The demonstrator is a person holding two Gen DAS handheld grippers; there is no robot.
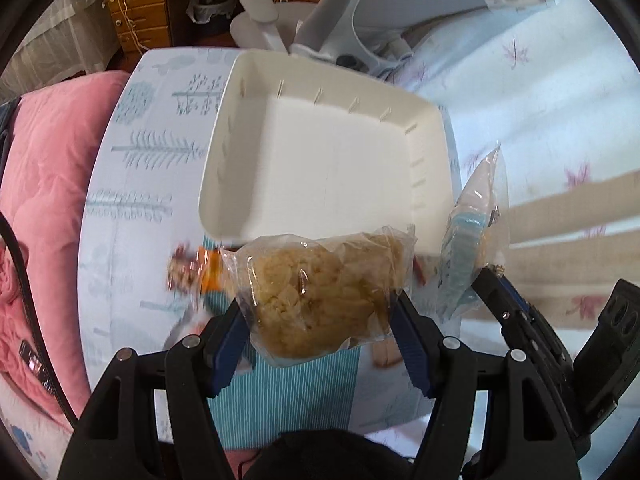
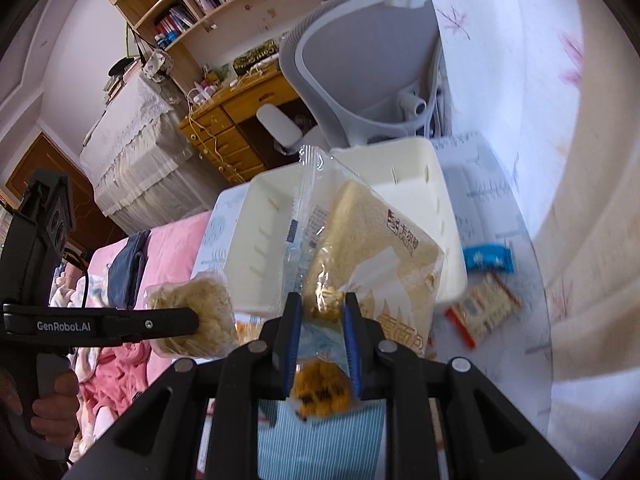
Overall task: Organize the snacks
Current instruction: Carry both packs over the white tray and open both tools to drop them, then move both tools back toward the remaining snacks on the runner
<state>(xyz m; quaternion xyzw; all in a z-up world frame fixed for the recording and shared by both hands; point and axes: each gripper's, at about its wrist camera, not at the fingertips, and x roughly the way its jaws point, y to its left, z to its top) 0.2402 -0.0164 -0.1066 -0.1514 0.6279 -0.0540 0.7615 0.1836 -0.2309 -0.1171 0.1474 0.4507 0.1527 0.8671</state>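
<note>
My left gripper (image 1: 320,312) is shut on a clear bag of yellow crumbly pastry (image 1: 320,288), held in the air just before the near rim of the empty white bin (image 1: 320,160). My right gripper (image 2: 320,312) is shut on the lower end of a clear bag of sliced bread (image 2: 376,248), which stands up in front of the same white bin (image 2: 272,216). In the right wrist view the left gripper (image 2: 192,322) and its pastry bag (image 2: 196,316) hang at the left. In the left wrist view the bread bag (image 1: 472,220) hangs at the right.
The bin sits on a small table with a pale tree-print cloth (image 1: 140,168). On the cloth lie an orange snack pack (image 1: 196,268), a blue packet (image 2: 488,258) and a red-edged packet (image 2: 484,308). A grey office chair (image 2: 360,80) stands behind, pink bedding (image 1: 48,200) at left.
</note>
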